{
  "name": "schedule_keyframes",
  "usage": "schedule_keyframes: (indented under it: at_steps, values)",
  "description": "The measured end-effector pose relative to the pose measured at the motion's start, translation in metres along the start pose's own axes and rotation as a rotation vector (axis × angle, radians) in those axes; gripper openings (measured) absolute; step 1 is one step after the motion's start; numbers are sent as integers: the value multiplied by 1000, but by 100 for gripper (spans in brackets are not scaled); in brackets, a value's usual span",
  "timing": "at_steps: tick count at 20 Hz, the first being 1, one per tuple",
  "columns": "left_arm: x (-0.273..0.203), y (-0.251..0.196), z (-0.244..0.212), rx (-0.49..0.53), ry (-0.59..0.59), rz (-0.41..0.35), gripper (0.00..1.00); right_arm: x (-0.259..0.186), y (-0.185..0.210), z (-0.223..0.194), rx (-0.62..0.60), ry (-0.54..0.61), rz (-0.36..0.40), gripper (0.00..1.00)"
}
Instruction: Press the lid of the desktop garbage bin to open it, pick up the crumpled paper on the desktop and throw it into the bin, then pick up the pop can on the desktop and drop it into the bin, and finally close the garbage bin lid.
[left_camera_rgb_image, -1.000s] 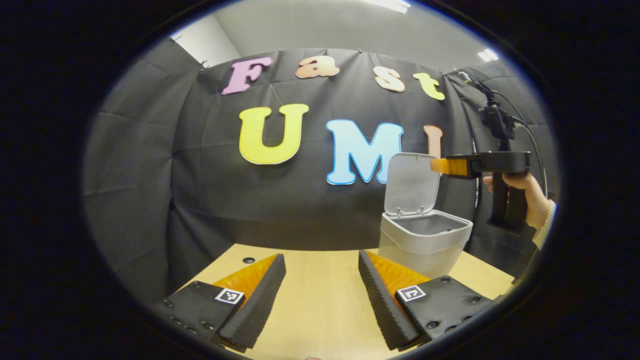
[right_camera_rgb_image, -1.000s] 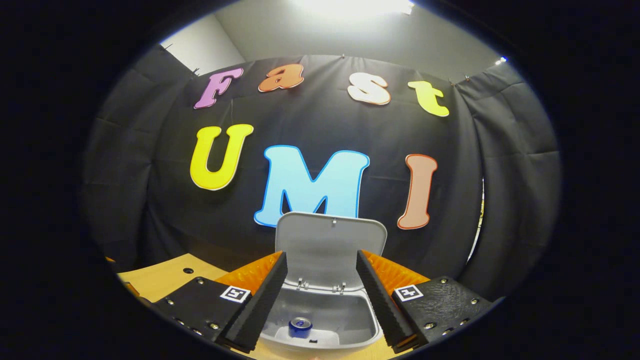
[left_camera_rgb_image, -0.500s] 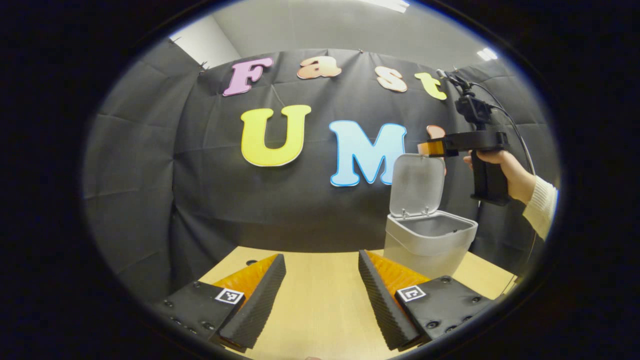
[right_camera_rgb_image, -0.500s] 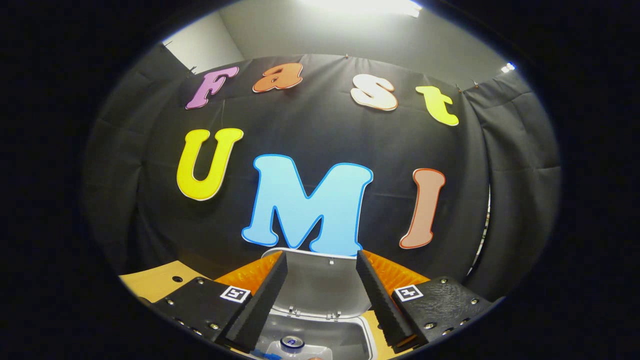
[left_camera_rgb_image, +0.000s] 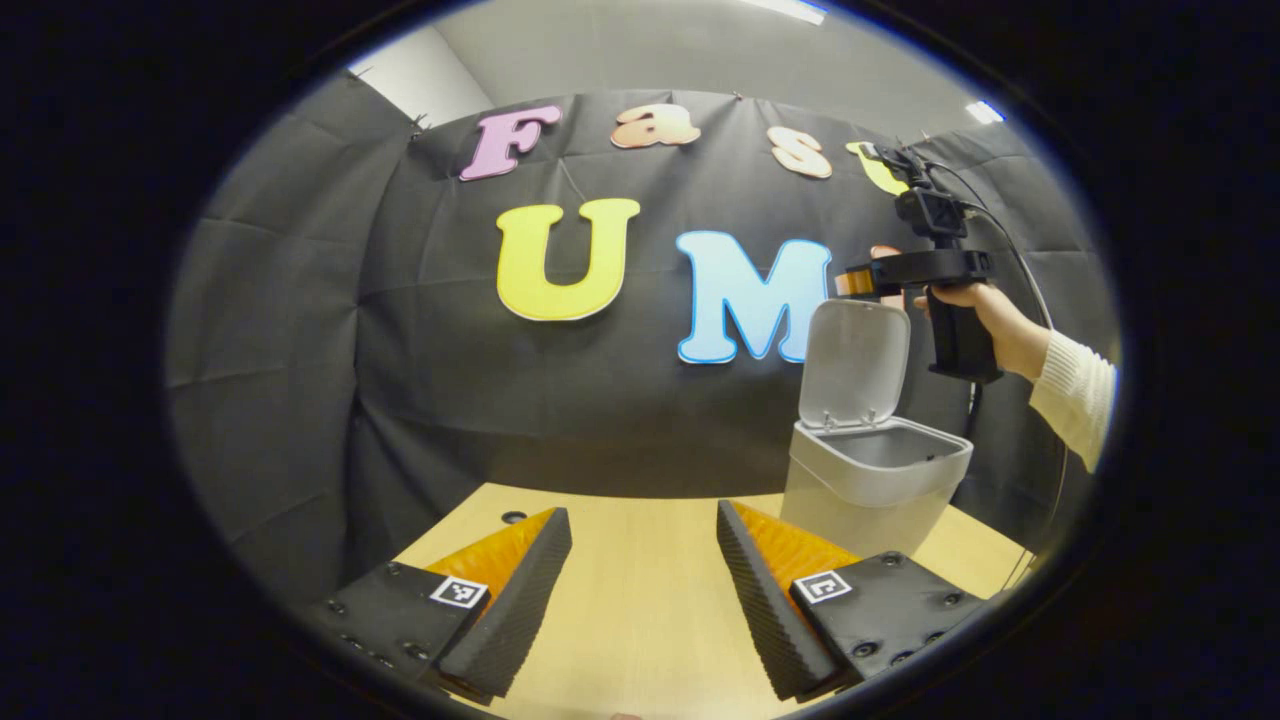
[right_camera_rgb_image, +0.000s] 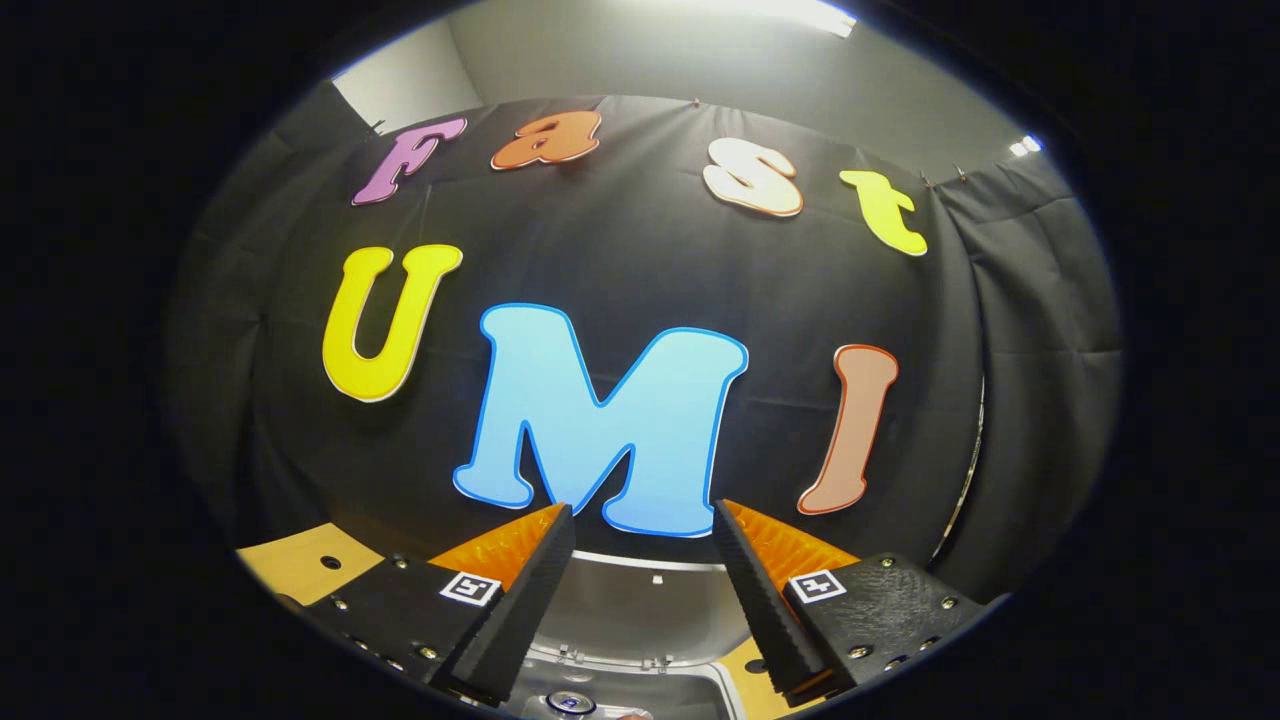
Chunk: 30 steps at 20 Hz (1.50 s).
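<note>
The grey desktop bin (left_camera_rgb_image: 870, 480) stands on the wooden table at the right of the left gripper view, its lid (left_camera_rgb_image: 852, 360) standing upright and open. My right gripper (left_camera_rgb_image: 850, 283), held by a hand, hovers just above the lid's top edge. In the right gripper view the right gripper (right_camera_rgb_image: 640, 530) is open and empty, with the lid (right_camera_rgb_image: 640, 600) below it between its fingers and the pop can's top (right_camera_rgb_image: 568, 703) down inside the bin. My left gripper (left_camera_rgb_image: 640, 535) is open and empty over the table, left of the bin.
The wooden table (left_camera_rgb_image: 640, 610) spreads under the left gripper, with a small hole (left_camera_rgb_image: 513, 517) near its back edge. A white sleeve (left_camera_rgb_image: 1075, 395) reaches in from the right. The table's corner (right_camera_rgb_image: 300, 560) sits at the lower left of the right gripper view.
My right gripper has risen from beside the upright lid to just above its top edge and moved forward. The bin sinks lower in its view. My left gripper has barely shifted.
</note>
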<state>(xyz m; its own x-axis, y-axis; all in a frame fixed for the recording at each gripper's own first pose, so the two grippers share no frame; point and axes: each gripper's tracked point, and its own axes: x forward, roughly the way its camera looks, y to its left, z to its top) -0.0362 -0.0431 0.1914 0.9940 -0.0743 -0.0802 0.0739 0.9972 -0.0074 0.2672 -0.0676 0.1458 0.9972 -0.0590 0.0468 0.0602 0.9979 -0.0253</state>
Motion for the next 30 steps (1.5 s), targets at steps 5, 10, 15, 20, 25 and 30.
schedule_keyframes:
  at_steps: [5,10,15,20,25,30]
  values:
    - [-1,2,-1,-4,0,7,96,-4,0,-5,-19,8,7,89]
    - [-6,-7,2,22,-12,-2,96,-26,2,-12,17,-9,19,90]
    - [-7,-10,4,17,-15,-21,95,-58,5,-26,77,2,39,90]
    - [-12,-22,7,20,-21,-44,95,-84,8,-42,115,40,50,90]
    - [-15,-26,6,25,-25,-52,95,-104,12,-61,173,69,62,90]
    - [-19,-25,5,22,-24,-49,95,-121,19,-96,184,156,69,90]
